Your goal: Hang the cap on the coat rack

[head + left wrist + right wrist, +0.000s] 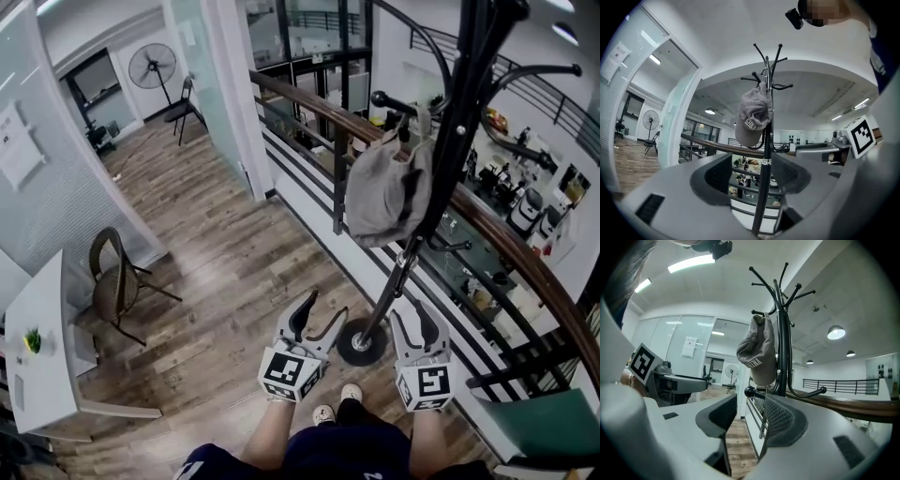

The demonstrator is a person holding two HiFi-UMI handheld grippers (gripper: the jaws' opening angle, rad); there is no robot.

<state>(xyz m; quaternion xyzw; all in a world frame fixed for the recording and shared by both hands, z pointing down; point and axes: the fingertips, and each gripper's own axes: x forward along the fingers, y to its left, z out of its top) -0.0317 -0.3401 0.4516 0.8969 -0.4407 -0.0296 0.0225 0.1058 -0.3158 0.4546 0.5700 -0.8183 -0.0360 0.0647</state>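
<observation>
Wood floor (pixel 216 281), with a railing (pixel 309 103) along its edge. Coat rack (pixel 453 103): black pole, round base on the floor just beside the railing. Cap (pixel 389 187): grey, hanging from a lower hook, resting against the pole. Left tongs (pixel 323 314): low near the base, jaws wide apart, gripping nothing; the pole shows through the gap, pads off it. Right tongs (pixel 417 323): on the pole's other side, jaws wide apart, empty.

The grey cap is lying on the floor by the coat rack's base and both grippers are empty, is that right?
Not quite: the cap hangs from a hook on the coat rack, as the head view shows. The left gripper and right gripper are indeed empty.
</observation>
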